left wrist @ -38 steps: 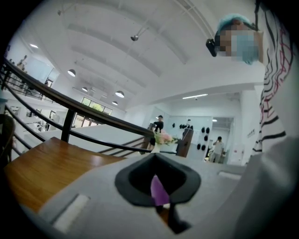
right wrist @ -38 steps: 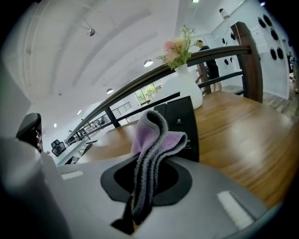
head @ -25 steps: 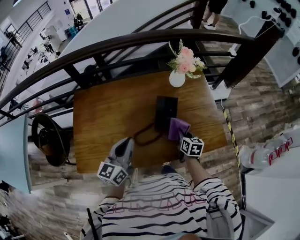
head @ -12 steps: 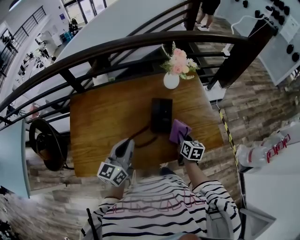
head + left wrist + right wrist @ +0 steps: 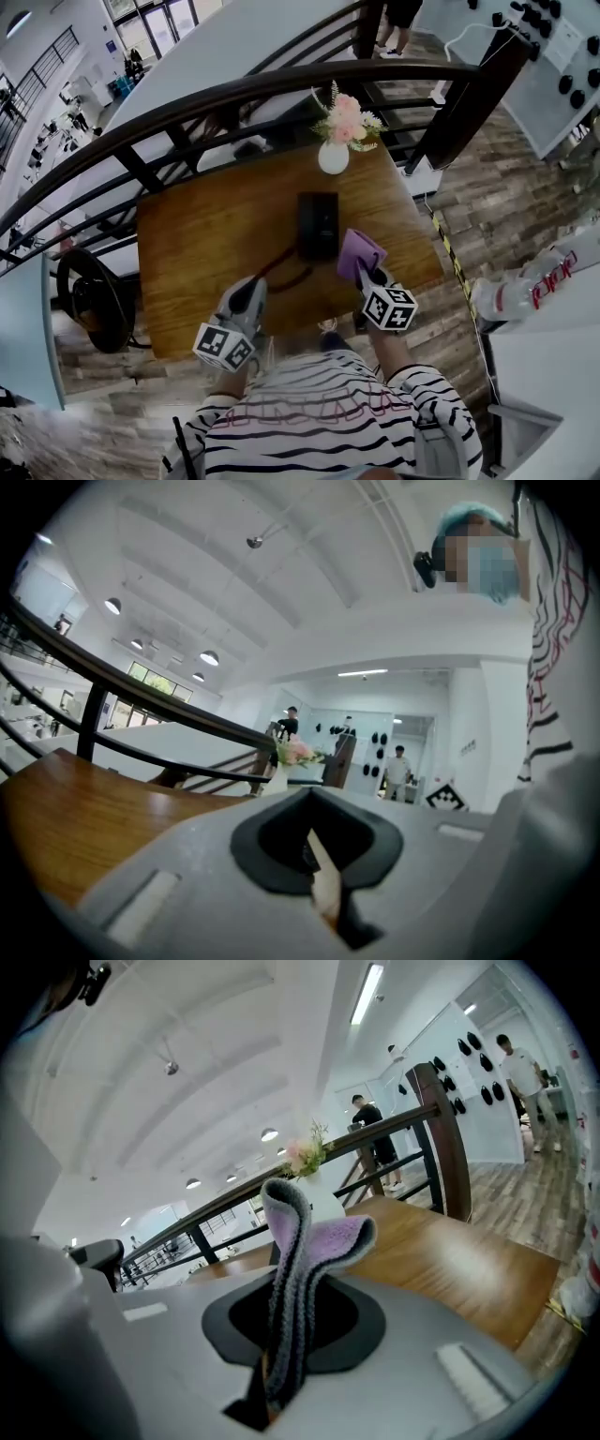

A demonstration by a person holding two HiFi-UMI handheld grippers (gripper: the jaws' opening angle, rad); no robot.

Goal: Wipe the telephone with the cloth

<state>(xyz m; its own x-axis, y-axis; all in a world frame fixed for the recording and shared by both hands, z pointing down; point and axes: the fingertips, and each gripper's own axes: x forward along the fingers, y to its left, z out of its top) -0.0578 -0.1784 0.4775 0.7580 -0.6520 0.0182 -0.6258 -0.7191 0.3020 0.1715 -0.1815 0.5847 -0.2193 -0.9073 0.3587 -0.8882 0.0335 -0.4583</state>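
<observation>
A black telephone (image 5: 318, 225) lies flat on the wooden table (image 5: 197, 244), and its dark cord (image 5: 289, 277) loops toward me. My right gripper (image 5: 364, 274) is shut on a folded purple cloth (image 5: 358, 252), which sits at the phone's near right corner. In the right gripper view the cloth (image 5: 314, 1239) stands up out of the closed gripper (image 5: 279, 1340). My left gripper (image 5: 251, 289) hovers over the table's near edge, left of the cord. Its jaws are shut with nothing between them (image 5: 317, 855).
A white vase (image 5: 333, 157) of pink flowers (image 5: 345, 119) stands at the table's far edge, just behind the phone. A dark curved railing (image 5: 187, 98) runs behind the table. A black wheel-shaped object (image 5: 89, 298) leans at the left. People stand far off.
The right gripper has drawn the cloth off the phone's near right corner, a little to the right. The left gripper has stayed put, shut.
</observation>
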